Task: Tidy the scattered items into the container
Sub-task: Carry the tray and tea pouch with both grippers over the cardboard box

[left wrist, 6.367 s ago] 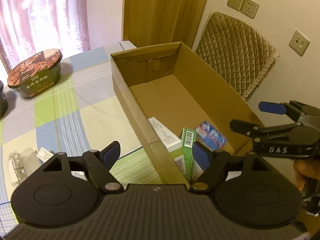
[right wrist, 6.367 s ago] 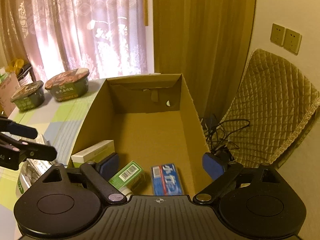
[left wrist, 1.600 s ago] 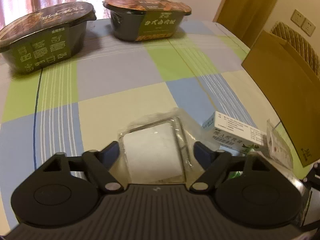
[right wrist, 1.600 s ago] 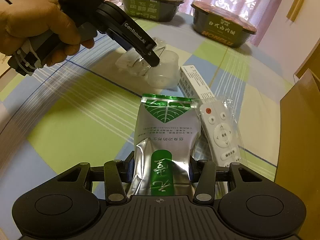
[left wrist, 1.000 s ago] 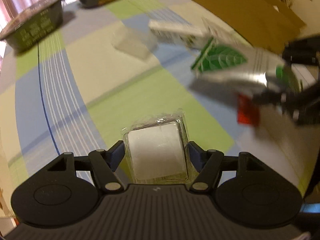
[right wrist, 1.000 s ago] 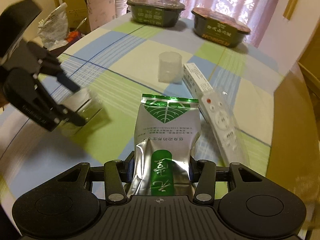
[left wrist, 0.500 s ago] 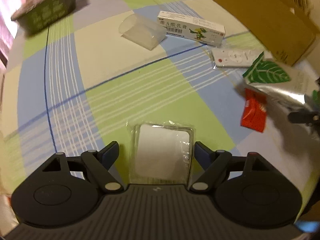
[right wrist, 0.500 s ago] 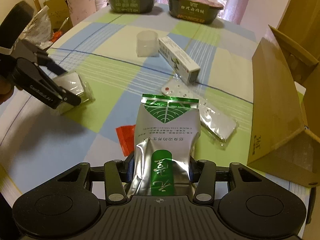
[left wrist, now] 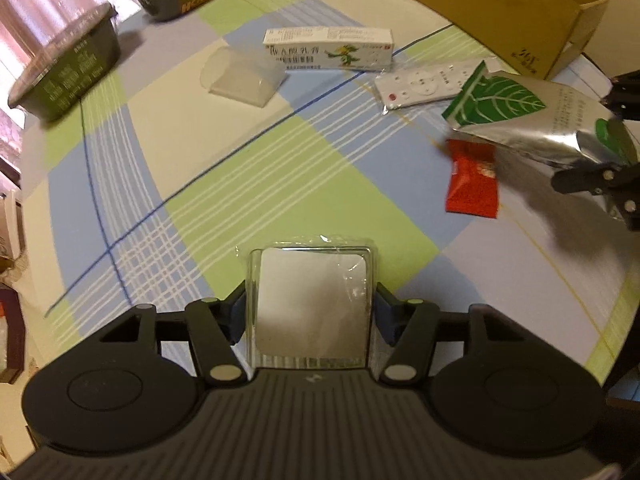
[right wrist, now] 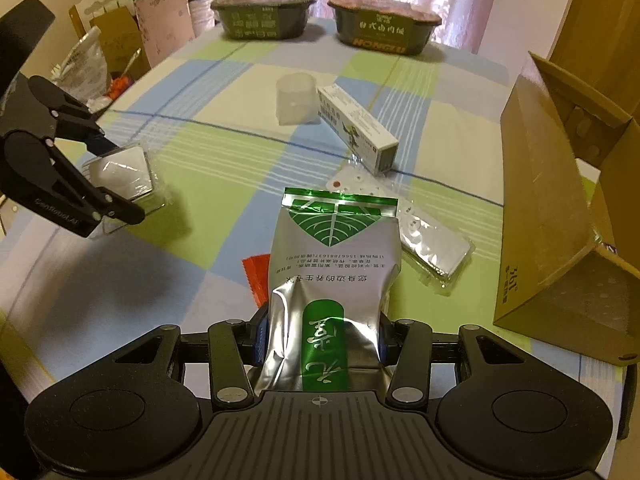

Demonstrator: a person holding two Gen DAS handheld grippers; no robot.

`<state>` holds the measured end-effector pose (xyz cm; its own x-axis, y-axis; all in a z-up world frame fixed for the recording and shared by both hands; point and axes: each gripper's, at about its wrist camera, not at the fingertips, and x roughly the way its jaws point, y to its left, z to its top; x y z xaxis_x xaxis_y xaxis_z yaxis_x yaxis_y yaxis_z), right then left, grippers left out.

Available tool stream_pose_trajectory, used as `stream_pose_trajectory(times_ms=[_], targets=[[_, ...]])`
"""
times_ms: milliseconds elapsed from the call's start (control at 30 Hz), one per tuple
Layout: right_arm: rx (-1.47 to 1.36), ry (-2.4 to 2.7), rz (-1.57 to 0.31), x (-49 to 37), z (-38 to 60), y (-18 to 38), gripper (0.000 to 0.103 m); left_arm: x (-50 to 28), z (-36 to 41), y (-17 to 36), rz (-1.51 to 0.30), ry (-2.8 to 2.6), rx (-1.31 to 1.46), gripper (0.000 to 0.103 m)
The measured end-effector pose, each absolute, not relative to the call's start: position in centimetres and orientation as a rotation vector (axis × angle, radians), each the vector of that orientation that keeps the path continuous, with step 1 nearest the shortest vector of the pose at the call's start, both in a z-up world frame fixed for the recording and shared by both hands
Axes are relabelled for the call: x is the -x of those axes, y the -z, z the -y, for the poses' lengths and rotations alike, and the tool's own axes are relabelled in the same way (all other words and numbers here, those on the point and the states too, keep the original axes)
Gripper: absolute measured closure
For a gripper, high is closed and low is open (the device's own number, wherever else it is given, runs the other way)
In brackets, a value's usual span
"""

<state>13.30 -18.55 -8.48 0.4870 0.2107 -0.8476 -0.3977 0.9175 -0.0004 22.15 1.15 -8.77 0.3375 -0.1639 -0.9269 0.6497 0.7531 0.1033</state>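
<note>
Change since half a second ago: left gripper (left wrist: pixel 310 312) jaws, then spread wide around the clear-wrapped square pack (left wrist: pixel 311 304), now pinch its two sides; the pack sits between the pads, apparently just off the checked tablecloth (left wrist: pixel 224 184) (lift not certain from either view).
Right gripper (right wrist: pixel 322 344): jaws closed on the lower part of the silver-and-green pouch (right wrist: pixel 334 256), which is carried above the table, as before.
Meaning for task: both hands loaded; judged next step is carrying both to the cardboard box (right wrist: pixel 560 208).
Box position: at the table's right edge, open top facing up, near wall toward the grippers; contents not visible now.
Still loose on table: white medicine carton (left wrist: pixel 328 48), wrapped remote (left wrist: pixel 424 84), clear plastic cup on its side (left wrist: pixel 240 78), red sachet (left wrist: pixel 472 184).
Not task items (judged): two dark instant-meal bowls (right wrist: pixel 388 28) at the far end.
Open room: broad bare cloth between the grippers; the right gripper's path to the box passes over the remote and the sachet.
Edge risk: pouch hangs long ahead of the jaws and could catch the box wall.
</note>
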Motion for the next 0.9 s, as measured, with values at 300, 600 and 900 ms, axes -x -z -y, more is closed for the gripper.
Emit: stream_pose_trajectory(times_ms=[300, 600, 900], targets=[[0.170, -0.344, -0.942, -10.9, 20.2, 4.8, 0.054, -18.1, 0.6, 5.0, -1.093, 0.593, -0.482, 0.047], [0.119, -0.275, -0.894, -8.8, 23.7, 1.6, 0.054, -14.8, 4.3, 2.3, -1.059, 0.640, -0.454, 0.047], [0.082, -0.206, -0.841, -7.3, 27.3, -0.9, 0.054, -13.4, 8.0, 0.2, -1.023, 0.685, -0.450, 0.047]])
